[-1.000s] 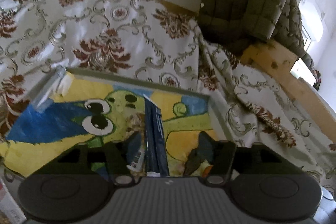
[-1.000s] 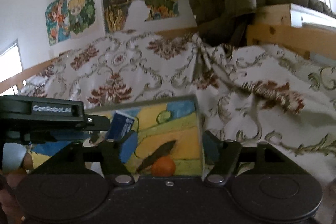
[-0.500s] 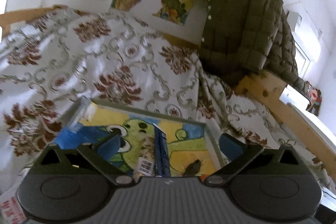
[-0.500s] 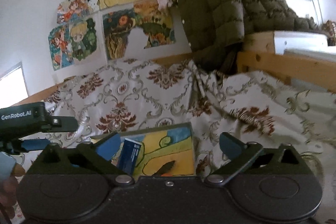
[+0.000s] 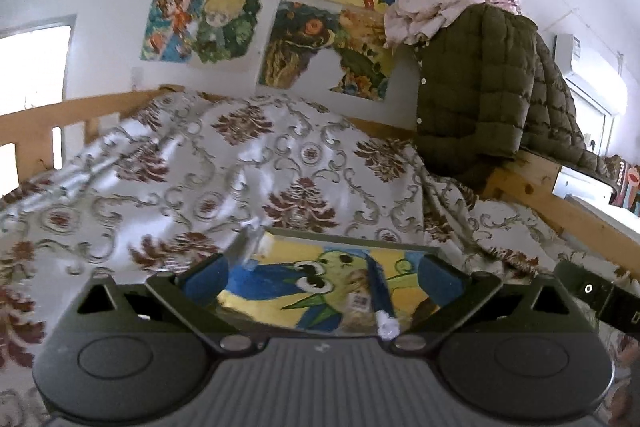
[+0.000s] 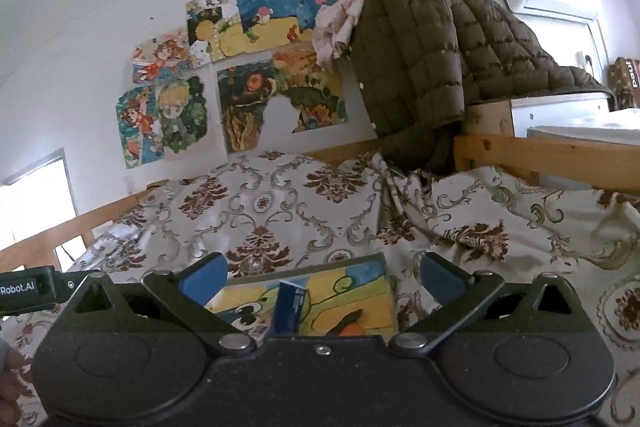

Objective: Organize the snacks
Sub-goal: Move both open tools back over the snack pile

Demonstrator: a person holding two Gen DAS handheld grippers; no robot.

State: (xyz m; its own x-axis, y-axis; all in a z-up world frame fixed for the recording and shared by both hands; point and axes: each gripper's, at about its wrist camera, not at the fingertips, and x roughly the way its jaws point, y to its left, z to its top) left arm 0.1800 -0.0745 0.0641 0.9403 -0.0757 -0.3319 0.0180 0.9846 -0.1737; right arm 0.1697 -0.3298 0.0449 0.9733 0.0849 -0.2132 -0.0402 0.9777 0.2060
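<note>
1. The left gripper (image 5: 322,277) and the right gripper (image 6: 323,277) both have their jaws spread wide, with nothing between them.
2. Below them a shallow tray (image 5: 352,239) with a cartoon-painted floor holds a dark blue snack box (image 6: 291,309) standing on edge and an orange item (image 6: 351,329).
3. The tray rests on a floral bedspread (image 5: 192,179).
4. Beyond, an olive quilted jacket (image 6: 424,59) hangs over the wooden bed frame (image 6: 536,155); posters (image 5: 304,39) cover the wall.

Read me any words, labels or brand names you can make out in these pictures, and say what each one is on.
"Robot.AI": on the left gripper, cut off at the picture's edge.
Printing on the blue snack box: too blurred to read.
Barcode label beside the box: too small.
Brown carton lettering: sideways, unclear.
</note>
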